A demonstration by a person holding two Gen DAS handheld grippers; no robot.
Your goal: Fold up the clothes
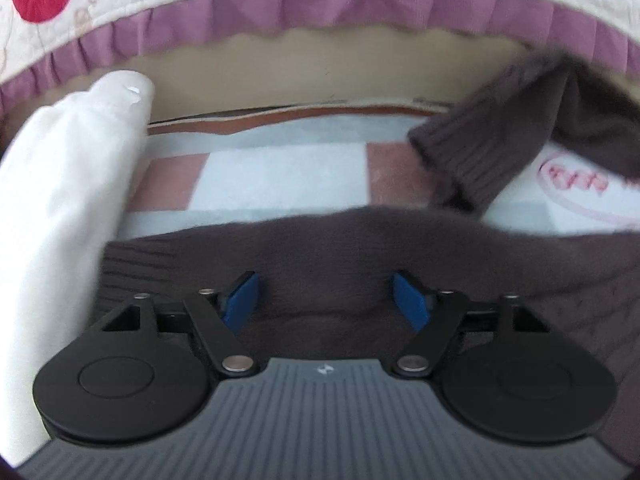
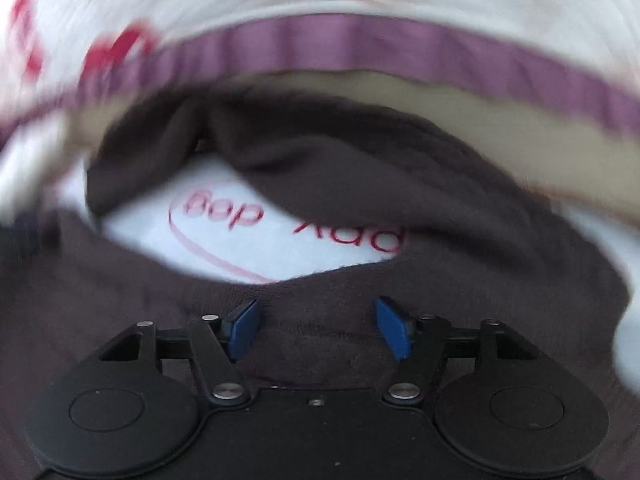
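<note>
Brown sweater (image 1: 328, 240) on mat (image 1: 280, 168), white garment (image 1: 60, 184) beside

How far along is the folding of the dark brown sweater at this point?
Done: the brown sweater lies on the checked mat, one sleeve thrown across. A white garment lies bundled at the side. In hand: nothing; the left gripper and right gripper stand open over the knit. Left: squaring the sleeves and folding the body; no finished fold shows.

Motion blur smears the quilt (image 2: 280, 8) above the brown sweater (image 2: 360, 152).
</note>
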